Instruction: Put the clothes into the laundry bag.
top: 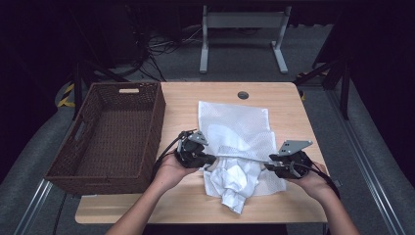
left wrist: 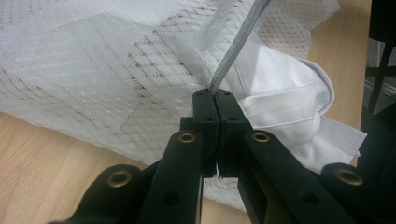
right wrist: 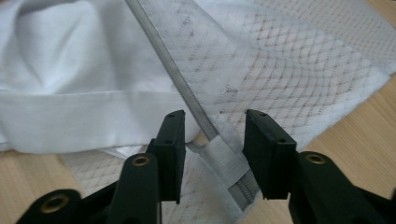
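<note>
A white mesh laundry bag [top: 235, 128] was seen lying flat on the wooden desk [top: 186, 105], a crumpled white garment [top: 234, 182] spilling from its near opening toward the desk's front edge. The left hand-held gripper [top: 211, 159] was clenched on the bag's grey zipper strip [left wrist: 236, 46], which was drawn taut and raised. The right hand-held gripper [top: 267, 167] was released, its jaws standing apart either side of the zipper's end tab [right wrist: 223, 156] without pressing it. Bare wood was left along the bag's right and far sides. A woven brown basket [top: 88, 142], rectangular and deep, was set at the desk's left edge.
</note>
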